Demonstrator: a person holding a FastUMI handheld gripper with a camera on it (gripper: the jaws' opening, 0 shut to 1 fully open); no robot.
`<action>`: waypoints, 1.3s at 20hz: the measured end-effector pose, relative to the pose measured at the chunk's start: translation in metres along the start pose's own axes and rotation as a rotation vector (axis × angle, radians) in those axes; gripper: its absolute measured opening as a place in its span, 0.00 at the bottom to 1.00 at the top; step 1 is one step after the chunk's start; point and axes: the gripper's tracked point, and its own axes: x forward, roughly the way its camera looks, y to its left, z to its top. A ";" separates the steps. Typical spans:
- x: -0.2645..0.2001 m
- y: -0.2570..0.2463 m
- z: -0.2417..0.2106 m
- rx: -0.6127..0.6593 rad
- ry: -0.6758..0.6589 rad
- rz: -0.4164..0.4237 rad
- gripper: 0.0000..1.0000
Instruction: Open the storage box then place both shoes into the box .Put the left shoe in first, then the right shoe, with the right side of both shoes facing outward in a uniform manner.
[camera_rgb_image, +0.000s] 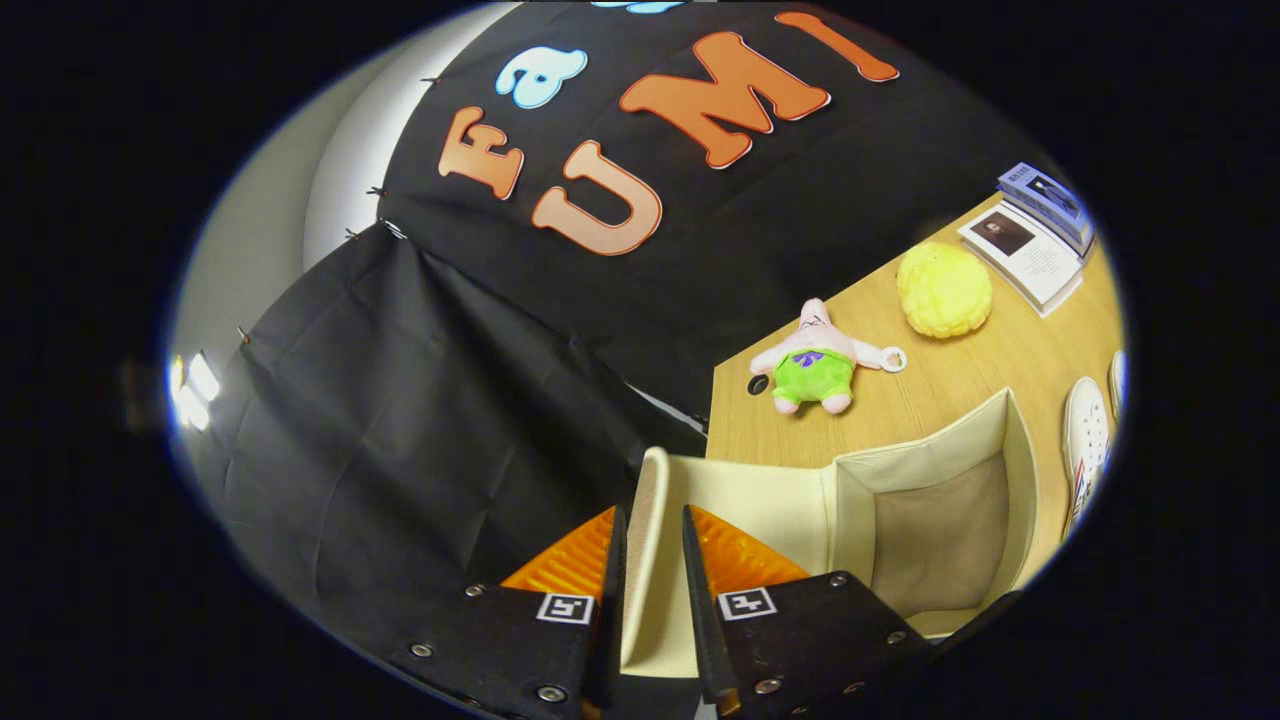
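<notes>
A cream fabric storage box (1018, 470) stands open on the wooden table (960, 385), and its inside looks bare. Its lid (648, 610) is raised upright, edge-on between my fingers. My gripper (652, 545) is shut on that lid, one finger on each side. A white shoe (1087, 440) lies on the table just beyond the box's far side. The edge of a second shoe (1117, 382) shows beside it.
A pink star plush toy (815, 360) in green shorts lies on the table behind the box. A yellow bumpy ball (943, 290) sits further back, next to a stack of books (1040, 235). Black booth cloth hangs past the table's edge.
</notes>
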 end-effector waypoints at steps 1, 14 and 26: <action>0.002 -0.003 0.005 -0.020 -0.016 -0.009 0.35; -0.100 -0.168 0.091 -0.223 -0.262 -0.311 0.98; -0.178 -0.358 0.080 -0.335 -0.243 -0.679 0.98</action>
